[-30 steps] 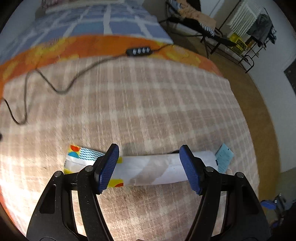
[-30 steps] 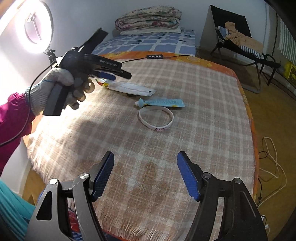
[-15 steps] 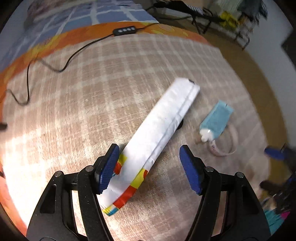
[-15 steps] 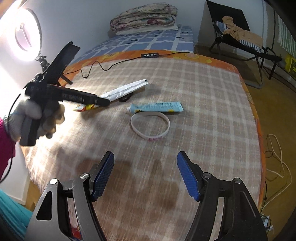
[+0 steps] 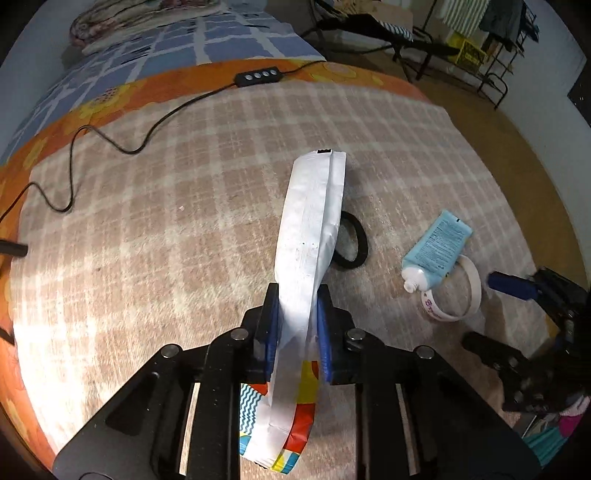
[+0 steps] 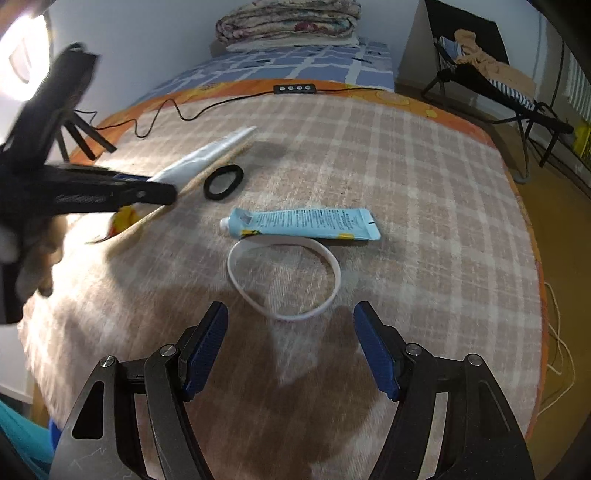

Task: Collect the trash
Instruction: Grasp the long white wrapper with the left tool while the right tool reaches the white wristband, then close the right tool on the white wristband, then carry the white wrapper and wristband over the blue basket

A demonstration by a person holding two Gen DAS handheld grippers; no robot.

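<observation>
A long white snack wrapper [image 5: 314, 221] with a colourful end lies on the checked tablecloth [image 5: 166, 240]. My left gripper [image 5: 297, 295] is closing, and its blue pads press the wrapper between them. In the right wrist view the same gripper [image 6: 162, 192] holds the wrapper [image 6: 207, 155] at the left. A light blue tube [image 6: 303, 223] lies mid-table, with a white wristband [image 6: 284, 280] just in front of it and a black ring [image 6: 223, 182] beside the wrapper. My right gripper [image 6: 291, 332] is open and empty, low over the cloth just short of the wristband.
A black cable with an inline controller [image 6: 294, 88] runs along the table's far edge. Beyond it are a bed with folded blankets [image 6: 288, 18] and a folding chair [image 6: 480, 74]. A bright ring light [image 6: 22, 55] stands at the left. Loose cord [image 6: 557, 332] lies on the floor.
My left gripper's jaws came together on the wrapper, which now points away along the fingers. My right gripper moved forward and down toward the wristband.
</observation>
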